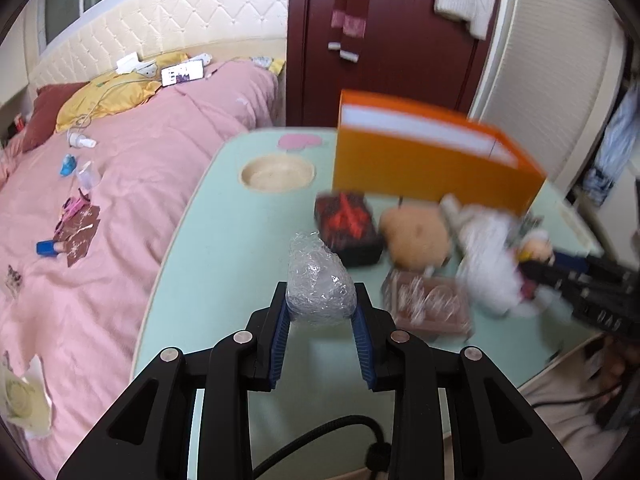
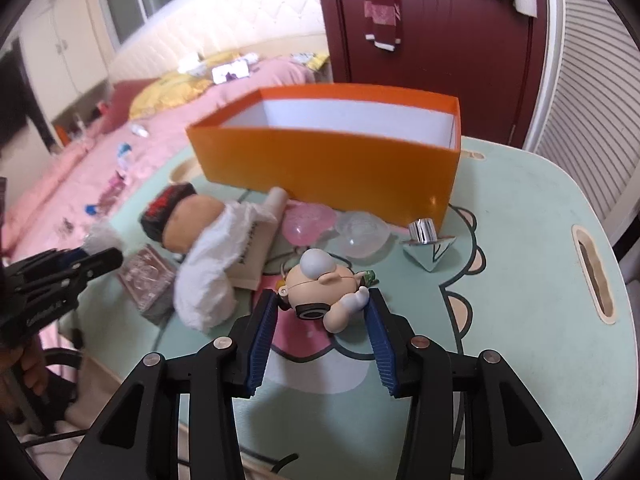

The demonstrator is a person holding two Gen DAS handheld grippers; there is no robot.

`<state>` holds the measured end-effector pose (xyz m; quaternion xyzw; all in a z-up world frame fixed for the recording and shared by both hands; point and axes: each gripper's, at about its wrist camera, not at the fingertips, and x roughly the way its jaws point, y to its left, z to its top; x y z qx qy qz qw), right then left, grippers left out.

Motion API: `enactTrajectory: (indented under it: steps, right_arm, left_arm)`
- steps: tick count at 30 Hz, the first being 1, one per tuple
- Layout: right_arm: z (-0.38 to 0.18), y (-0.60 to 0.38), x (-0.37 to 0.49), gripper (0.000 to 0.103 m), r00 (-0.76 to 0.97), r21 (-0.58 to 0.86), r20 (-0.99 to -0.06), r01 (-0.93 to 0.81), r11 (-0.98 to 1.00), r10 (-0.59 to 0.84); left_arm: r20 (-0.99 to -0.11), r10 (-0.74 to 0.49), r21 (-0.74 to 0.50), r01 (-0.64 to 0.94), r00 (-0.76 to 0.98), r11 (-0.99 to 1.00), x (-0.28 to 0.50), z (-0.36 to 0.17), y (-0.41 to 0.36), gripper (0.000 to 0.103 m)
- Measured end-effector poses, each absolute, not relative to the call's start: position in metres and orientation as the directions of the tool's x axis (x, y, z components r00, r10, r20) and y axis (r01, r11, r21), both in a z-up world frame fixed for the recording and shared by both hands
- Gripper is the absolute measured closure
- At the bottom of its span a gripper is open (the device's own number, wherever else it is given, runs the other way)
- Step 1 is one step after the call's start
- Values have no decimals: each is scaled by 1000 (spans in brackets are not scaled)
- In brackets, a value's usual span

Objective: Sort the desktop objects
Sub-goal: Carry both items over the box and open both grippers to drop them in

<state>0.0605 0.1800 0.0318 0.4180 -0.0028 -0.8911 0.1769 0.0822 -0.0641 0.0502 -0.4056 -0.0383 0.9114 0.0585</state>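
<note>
Left gripper (image 1: 320,304): blue pads pinching a lump wrapped in clear film (image 1: 320,280); the lump's far end appears to rest on or just above the table, which of the two I cannot tell.
Right gripper (image 2: 322,308): pads against both flanks of a small cartoon figurine (image 2: 324,290) lying on its side on the table; nipped, by the look of it.
Receptacle: orange box (image 2: 332,160), open-topped, white inside, at the far side of the mint-green table (image 2: 540,280); nothing seen in it from here.
Unsorted stock: black-and-red case (image 1: 347,227), tan plush (image 1: 414,236), white crumpled cloth (image 2: 216,268) draped over a tube, brown printed packet (image 1: 426,306), pink shell (image 2: 308,222) and clear shell (image 2: 362,234) touching the box wall, silver spinning top (image 2: 426,246).
Step in hand (judged): carry both held items up and over into the box.
Handling advice: lift straight first so each clears its neighbours; the figurine is rounded and may swivel between the pads, so keep the grip firm and the wrist steady. Clear the near wall before releasing. Stagger the two hands to avoid crowding.
</note>
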Motion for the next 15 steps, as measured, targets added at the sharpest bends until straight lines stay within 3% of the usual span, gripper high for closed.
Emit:
enactTrajectory:
  steps: [7, 15]
  right_arm:
    - [79, 182, 35, 59, -655, 200, -656, 329, -923, -375]
    - [99, 173, -18, 59, -716, 190, -611, 281, -941, -338]
  left_arm:
    - [-633, 202, -125, -159, -747, -979, 42, 111, -57, 72]
    - [-609, 241, -101, -228, -756, -968, -38, 118, -19, 72]
